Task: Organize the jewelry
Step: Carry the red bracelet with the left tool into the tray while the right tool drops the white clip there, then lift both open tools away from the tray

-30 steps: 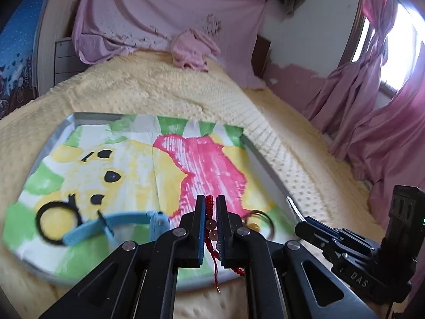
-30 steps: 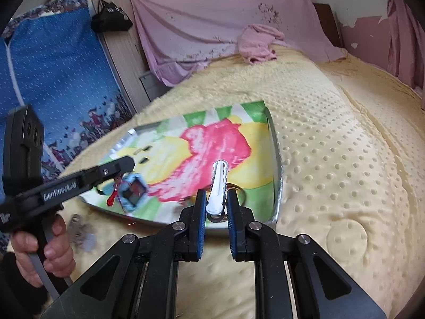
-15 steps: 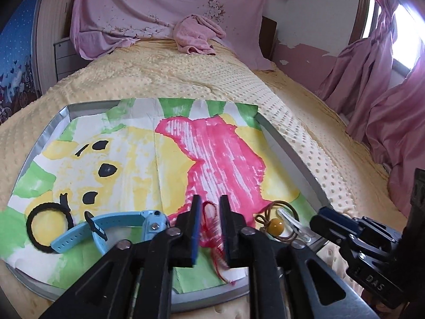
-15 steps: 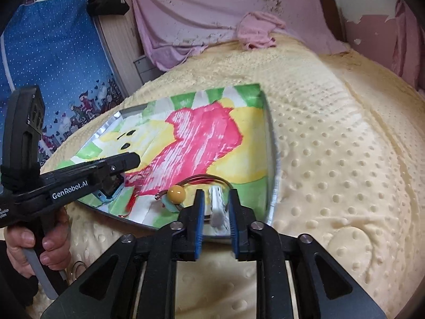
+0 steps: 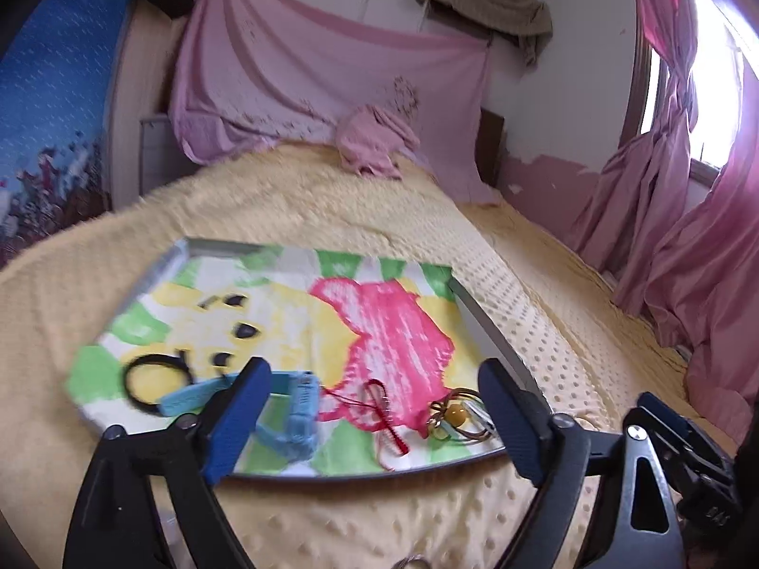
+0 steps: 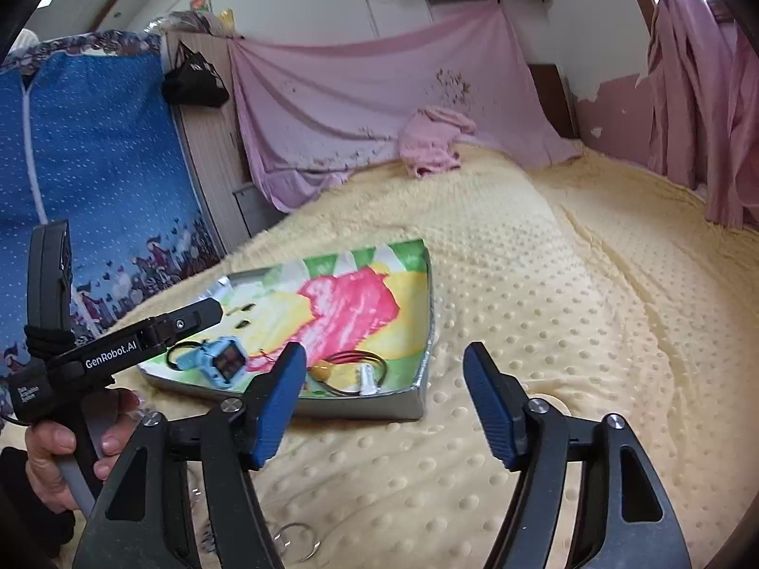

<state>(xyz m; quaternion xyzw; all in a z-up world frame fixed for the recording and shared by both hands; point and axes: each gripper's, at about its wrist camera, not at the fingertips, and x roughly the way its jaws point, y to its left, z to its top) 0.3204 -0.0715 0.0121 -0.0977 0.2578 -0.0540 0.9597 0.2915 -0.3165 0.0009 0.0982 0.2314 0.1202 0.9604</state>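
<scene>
A metal tray (image 5: pixel 493 336) lined with a cartoon cloth sits on the yellow bed. Along its near edge lie a black ring (image 5: pixel 152 377), a blue watch (image 5: pixel 289 408), a red cord bracelet (image 5: pixel 384 408), a hair tie with an amber bead (image 5: pixel 455 411) and a white clip (image 6: pixel 366 374). My left gripper (image 5: pixel 374 422) is open and empty, above the tray's near edge. My right gripper (image 6: pixel 384 403) is open and empty, just off the tray's near right corner (image 6: pixel 417 398). The watch (image 6: pixel 223 360) and hair tie (image 6: pixel 346 365) show in the right wrist view too.
The yellow dotted blanket (image 6: pixel 569 308) spreads right of and behind the tray. A pink cloth heap (image 5: pixel 374 147) lies at the bed's head. Pink curtains (image 5: pixel 688 261) hang at right. Metal rings (image 6: pixel 294 538) lie on the blanket below the right gripper.
Both grippers opened wide and pulled back from the tray. The red bracelet left the left gripper and the white clip left the right one; both now lie in the tray.
</scene>
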